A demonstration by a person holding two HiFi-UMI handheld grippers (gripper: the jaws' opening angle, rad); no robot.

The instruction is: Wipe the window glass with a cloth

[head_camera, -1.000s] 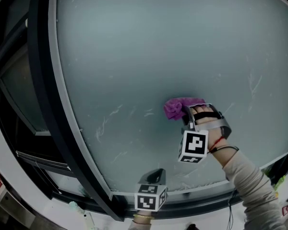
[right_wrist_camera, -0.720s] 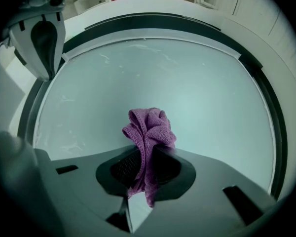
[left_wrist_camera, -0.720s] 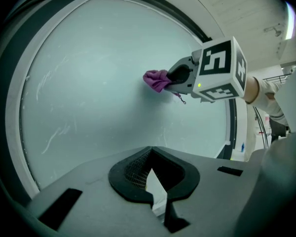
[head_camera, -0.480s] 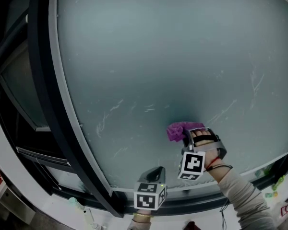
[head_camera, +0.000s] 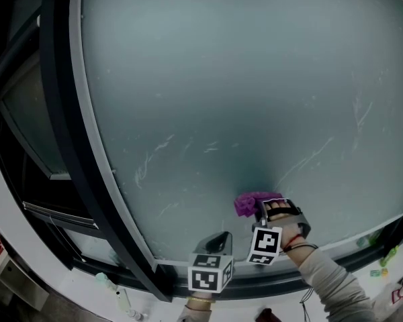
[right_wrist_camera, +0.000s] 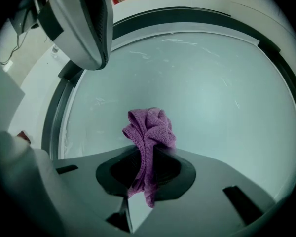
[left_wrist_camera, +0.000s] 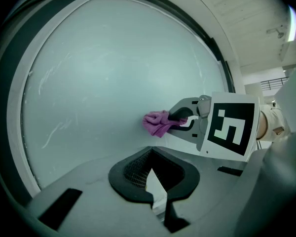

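Step in hand: wiping, judging by the cloth (head_camera: 247, 203) pressed flat on the window glass (head_camera: 221, 92), low in the frame and right of centre.
Right gripper (right_wrist_camera: 145, 171): closed on the purple cloth, which bunches out past the jaws and touches the pane.
Left gripper (left_wrist_camera: 153, 174): jaws together with nothing between them. It sits at the bottom centre of the head view, just beside the right one and off the glass.
Cloth against the frame: near the lower frame rail (head_camera: 302, 268), well apart from the dark left upright (head_camera: 87, 180).
Marks: pale streaks (head_camera: 154, 156) show left of centre and more to the right, above the cloth.
Next move: likely a sweep sideways or back up toward those streaks, with steady pressure so the wad stays flat on the pane.
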